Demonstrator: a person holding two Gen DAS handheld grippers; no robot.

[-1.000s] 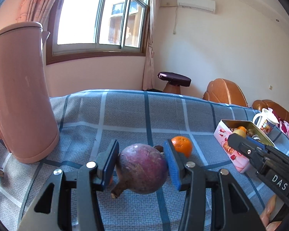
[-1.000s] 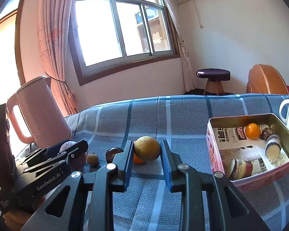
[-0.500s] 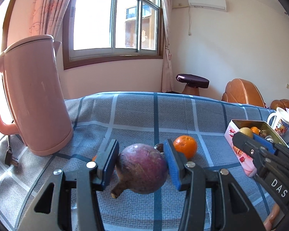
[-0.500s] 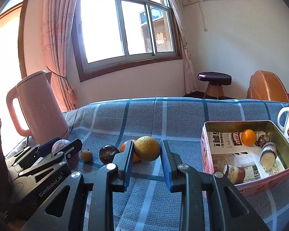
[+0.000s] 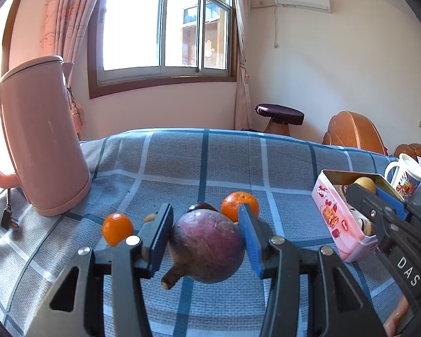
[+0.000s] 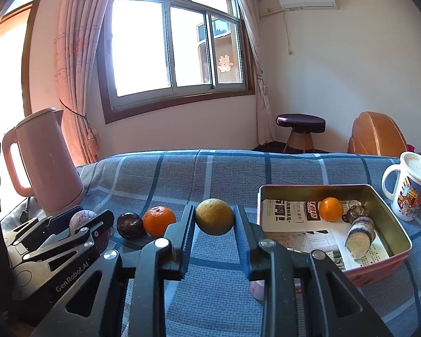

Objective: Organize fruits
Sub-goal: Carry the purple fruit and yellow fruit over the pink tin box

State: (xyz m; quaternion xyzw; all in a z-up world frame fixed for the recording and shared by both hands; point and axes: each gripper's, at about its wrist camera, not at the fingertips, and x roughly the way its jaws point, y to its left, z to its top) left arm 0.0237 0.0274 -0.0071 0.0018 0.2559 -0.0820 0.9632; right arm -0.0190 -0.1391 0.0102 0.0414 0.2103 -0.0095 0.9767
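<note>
Both tongs are clamped on fruit. Left gripper (image 5: 206, 237), at the bottom centre of its own view, squeezes a purple mangosteen (image 5: 207, 245) between its blue pads, stem pointing down-left. Right gripper (image 6: 214, 224) pinches a yellow-green citrus fruit (image 6: 214, 216) at lower centre of its view. On the blue checked cloth (image 6: 224, 171) lie a tangerine (image 6: 159, 220) and a dark fruit (image 6: 130, 225), touching. At right, the tin box (image 6: 394, 219) contains a small orange (image 6: 330, 209).

"Genji" on pink tin (image 5: 340, 219)
</note>
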